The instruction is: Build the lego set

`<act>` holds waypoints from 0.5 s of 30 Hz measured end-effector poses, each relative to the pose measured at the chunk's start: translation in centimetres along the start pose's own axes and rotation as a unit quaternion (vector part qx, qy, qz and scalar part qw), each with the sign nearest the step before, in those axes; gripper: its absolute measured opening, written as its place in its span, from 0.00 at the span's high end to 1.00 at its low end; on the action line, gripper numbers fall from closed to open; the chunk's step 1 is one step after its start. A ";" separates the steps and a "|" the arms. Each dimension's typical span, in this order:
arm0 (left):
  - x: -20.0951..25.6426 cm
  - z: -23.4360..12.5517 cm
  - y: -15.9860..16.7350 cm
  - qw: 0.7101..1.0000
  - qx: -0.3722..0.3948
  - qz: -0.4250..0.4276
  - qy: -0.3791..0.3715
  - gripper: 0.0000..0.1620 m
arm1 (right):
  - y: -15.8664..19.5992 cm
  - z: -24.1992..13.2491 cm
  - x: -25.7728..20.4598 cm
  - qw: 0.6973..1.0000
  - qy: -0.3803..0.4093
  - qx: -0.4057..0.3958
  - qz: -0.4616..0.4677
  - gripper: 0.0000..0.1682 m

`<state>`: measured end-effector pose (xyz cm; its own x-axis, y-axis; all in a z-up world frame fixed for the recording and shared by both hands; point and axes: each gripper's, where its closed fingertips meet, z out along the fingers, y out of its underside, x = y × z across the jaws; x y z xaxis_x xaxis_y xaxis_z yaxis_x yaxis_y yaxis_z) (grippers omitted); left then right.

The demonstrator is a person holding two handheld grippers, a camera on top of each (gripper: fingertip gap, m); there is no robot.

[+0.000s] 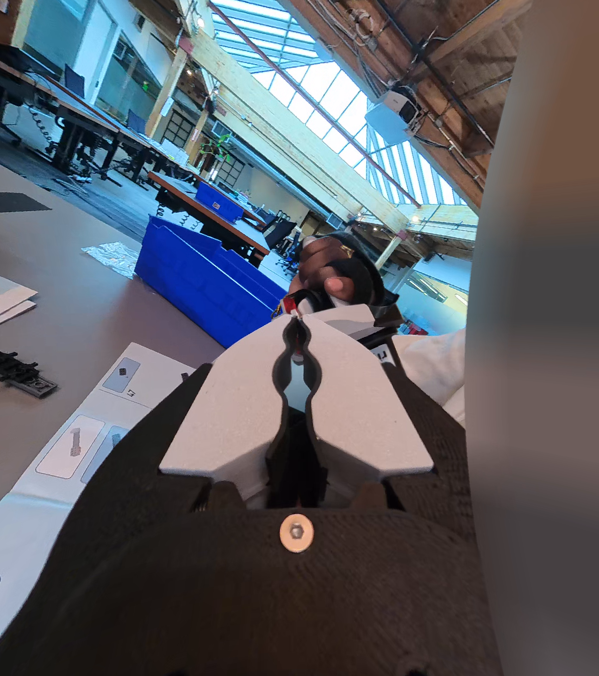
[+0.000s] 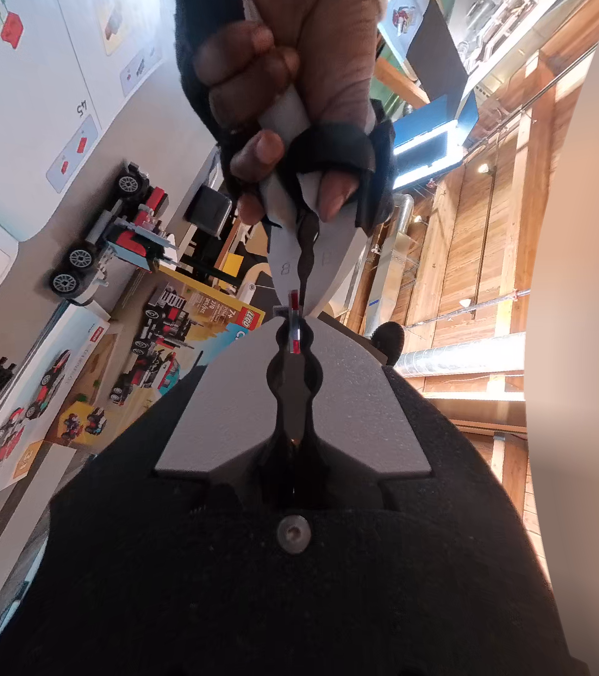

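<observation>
In the right wrist view my right gripper [image 2: 294, 321] is shut on a thin lego piece [image 2: 294, 300], red, grey and white, held on edge between the pads. My left gripper [image 2: 300, 297] comes in from above, held by a gloved hand [image 2: 290, 91]; its jaws are together and its tips sit against the piece's upper end. In the left wrist view my left gripper [image 1: 296, 321] is shut, and the same piece [image 1: 288, 304] shows just beyond its tips, in the right gripper [image 1: 341, 320]. Both grippers are held up above the table.
A part-built red and black lego truck [image 2: 115, 234], the set's box [image 2: 195, 329] and open instruction pages [image 2: 34, 91] lie on the table. A black chassis part [image 1: 16, 373] lies beside more pages [image 1: 107, 420]. A blue bin [image 1: 199, 278] stands behind. Left and right tips are no more than a few centimetres apart.
</observation>
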<state>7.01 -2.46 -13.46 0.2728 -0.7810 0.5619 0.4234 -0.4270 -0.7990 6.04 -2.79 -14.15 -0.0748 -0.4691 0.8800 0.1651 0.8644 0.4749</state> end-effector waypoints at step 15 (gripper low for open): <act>1.0 -0.4 -0.3 1.000 -0.016 -0.011 0.008 0.86 | 0.1 0.1 1.6 0.999 0.024 -0.002 -0.028 0.97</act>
<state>6.77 -3.33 -12.70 0.2488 -0.7783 0.5765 0.4015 -0.4588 -0.7926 5.80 -3.40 -12.68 -0.0364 -0.5248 0.8504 0.1659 0.8360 0.5230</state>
